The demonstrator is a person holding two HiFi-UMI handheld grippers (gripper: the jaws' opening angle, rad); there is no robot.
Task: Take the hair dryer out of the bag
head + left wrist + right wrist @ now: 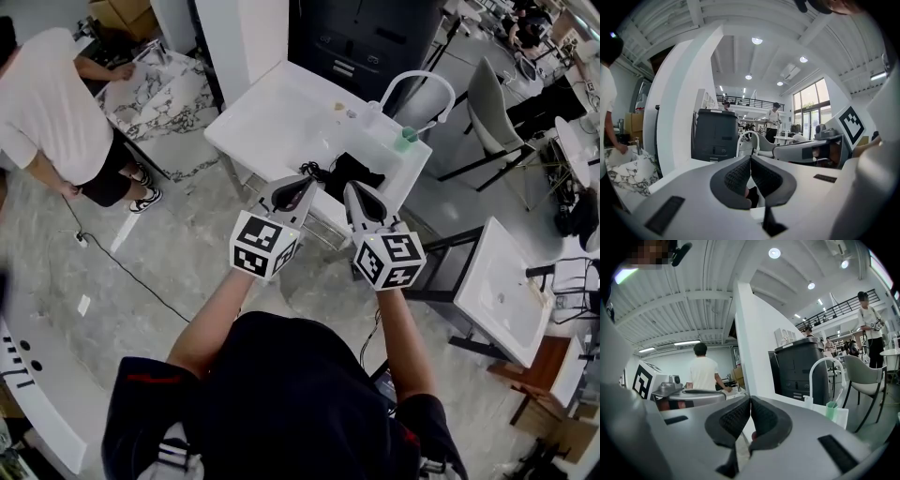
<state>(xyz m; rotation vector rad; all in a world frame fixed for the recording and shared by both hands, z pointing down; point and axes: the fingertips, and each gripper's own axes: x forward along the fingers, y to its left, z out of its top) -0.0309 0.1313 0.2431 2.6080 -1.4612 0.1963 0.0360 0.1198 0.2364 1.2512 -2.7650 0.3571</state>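
Grey mottled floor [187,272] spreads round a white table [281,122]. Behind the table stands a dark cabinet [361,37], and at the left a person in a white shirt [47,103] bends over a marbled counter [164,89]. Near the table's front edge lies what seems to be a crumpled black bag [354,173], with a thin cord [309,171] trailing beside it. The hair dryer itself cannot be made out.

Only the head view shows this. Both gripper views look level across the room to ceiling lamps [757,41] and a railed gallery [740,99], and their own jaws hide the tabletop. Side by side near the table's front edge hover the left gripper [305,185] and the right gripper [354,190]. Each is clenched on nothing, with its pads [740,176] meeting. Their cubes [264,246] bear square black-and-white markers. A small green cup [405,139] stands at the far edge.
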